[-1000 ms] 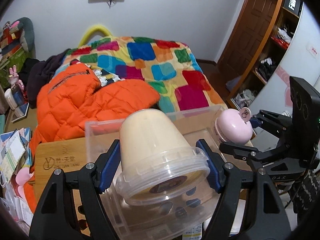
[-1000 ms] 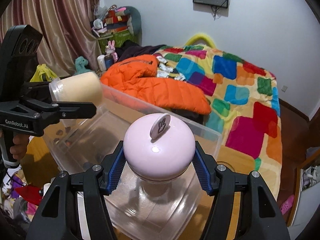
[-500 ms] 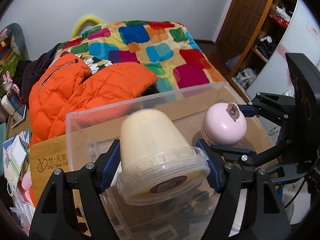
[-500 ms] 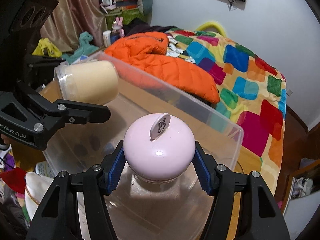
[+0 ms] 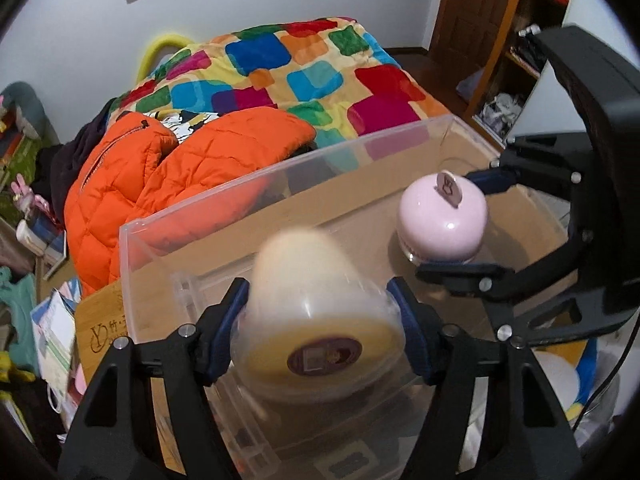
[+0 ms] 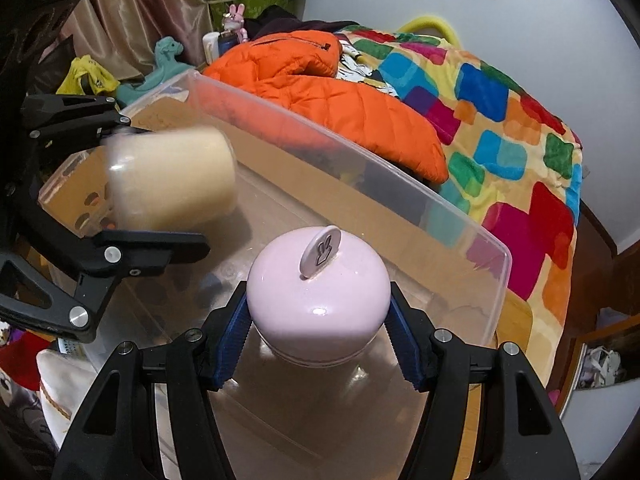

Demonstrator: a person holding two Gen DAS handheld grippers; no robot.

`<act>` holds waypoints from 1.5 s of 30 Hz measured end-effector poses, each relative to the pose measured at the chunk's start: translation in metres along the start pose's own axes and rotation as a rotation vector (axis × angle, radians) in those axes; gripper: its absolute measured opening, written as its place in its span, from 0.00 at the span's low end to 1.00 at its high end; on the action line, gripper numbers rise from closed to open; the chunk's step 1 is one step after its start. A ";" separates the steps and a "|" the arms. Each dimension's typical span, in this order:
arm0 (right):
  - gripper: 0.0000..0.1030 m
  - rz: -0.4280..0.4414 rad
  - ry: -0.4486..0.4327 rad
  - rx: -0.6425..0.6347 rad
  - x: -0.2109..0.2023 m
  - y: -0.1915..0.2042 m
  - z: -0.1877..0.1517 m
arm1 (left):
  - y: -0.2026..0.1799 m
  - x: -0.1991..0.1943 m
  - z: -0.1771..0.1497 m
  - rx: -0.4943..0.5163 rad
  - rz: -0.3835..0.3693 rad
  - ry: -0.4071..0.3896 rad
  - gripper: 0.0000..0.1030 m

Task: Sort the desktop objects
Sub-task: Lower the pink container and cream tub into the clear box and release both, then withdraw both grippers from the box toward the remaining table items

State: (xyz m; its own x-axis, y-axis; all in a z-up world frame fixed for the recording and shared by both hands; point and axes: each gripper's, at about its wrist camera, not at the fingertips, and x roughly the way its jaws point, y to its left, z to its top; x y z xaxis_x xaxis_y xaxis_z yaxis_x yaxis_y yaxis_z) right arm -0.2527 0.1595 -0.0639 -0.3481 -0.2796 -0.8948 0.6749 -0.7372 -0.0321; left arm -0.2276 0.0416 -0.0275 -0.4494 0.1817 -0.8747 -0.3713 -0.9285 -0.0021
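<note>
Left wrist view: the left gripper (image 5: 320, 316), its jaws just narrowed, pinches a cream-filled tub (image 5: 316, 316) by its wide lidded end, the tub tipped forward and blurred over the near corner of a clear plastic bin (image 5: 280, 176). To its right, the right gripper (image 6: 318, 332) clamps a pink round container (image 6: 318, 300) with a small tab standing on top, held low inside the same bin, apparently close to the floor; contact cannot be told. Both tools point steeply down, which suggests the person means to set the two items side by side in the bin as the sorting spot. Beyond the bin's far wall lie an orange jacket (image 5: 180, 176) and a patchwork quilt (image 5: 320, 64).
</note>
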 end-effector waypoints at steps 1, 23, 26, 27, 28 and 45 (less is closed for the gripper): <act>0.58 0.000 0.007 0.003 0.001 0.000 0.000 | 0.000 0.000 0.000 0.005 0.005 0.001 0.67; 0.67 -0.066 0.043 0.014 0.001 0.001 0.002 | 0.012 -0.003 0.002 -0.059 -0.023 0.002 0.74; 0.69 -0.068 0.027 0.018 -0.006 0.001 0.002 | 0.017 -0.008 0.001 -0.080 -0.025 -0.010 0.77; 0.69 -0.072 0.022 0.018 -0.009 0.002 0.002 | 0.019 -0.010 0.001 -0.088 -0.023 -0.013 0.79; 0.70 -0.076 0.015 0.018 -0.012 0.002 0.002 | 0.020 -0.012 0.001 -0.091 -0.022 -0.017 0.79; 0.77 -0.158 -0.096 0.003 -0.076 0.016 -0.006 | 0.017 -0.064 -0.007 -0.088 0.057 -0.129 0.91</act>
State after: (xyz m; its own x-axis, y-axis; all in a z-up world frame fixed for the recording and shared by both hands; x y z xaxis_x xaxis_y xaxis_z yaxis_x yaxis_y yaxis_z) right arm -0.2115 0.1725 0.0011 -0.5097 -0.2175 -0.8324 0.6050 -0.7785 -0.1670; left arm -0.1992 0.0114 0.0251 -0.5706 0.1629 -0.8049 -0.2719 -0.9623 -0.0020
